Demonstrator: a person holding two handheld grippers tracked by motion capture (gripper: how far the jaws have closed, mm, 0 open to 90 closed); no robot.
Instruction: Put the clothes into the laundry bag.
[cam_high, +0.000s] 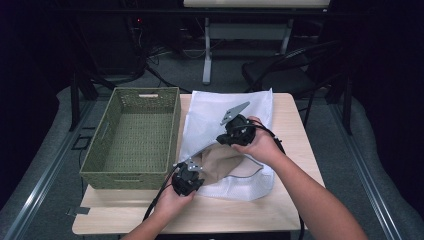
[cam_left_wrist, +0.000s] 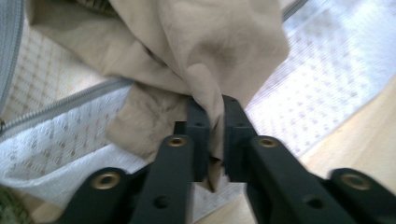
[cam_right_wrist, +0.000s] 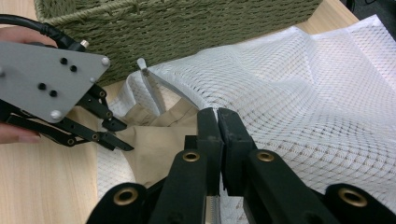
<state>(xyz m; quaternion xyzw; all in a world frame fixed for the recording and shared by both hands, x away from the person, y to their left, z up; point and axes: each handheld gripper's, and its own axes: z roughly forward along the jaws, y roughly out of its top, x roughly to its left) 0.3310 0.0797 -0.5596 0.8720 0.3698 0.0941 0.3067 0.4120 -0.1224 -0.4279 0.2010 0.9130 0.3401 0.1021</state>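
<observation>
A white mesh laundry bag lies on the table with its mouth toward me. A tan cloth sits in that mouth. My left gripper is at the bag's near left corner, and in the left gripper view it is shut on a fold of the tan cloth. My right gripper is shut on the upper layer of the mesh bag at its zipper edge and holds it raised above the cloth. The left gripper also shows in the right gripper view, its tips at the cloth.
A green woven basket stands on the table's left half, close beside the bag, with nothing visible inside. Bare wood runs along the table's near edge. A dark chair stands beyond the far edge.
</observation>
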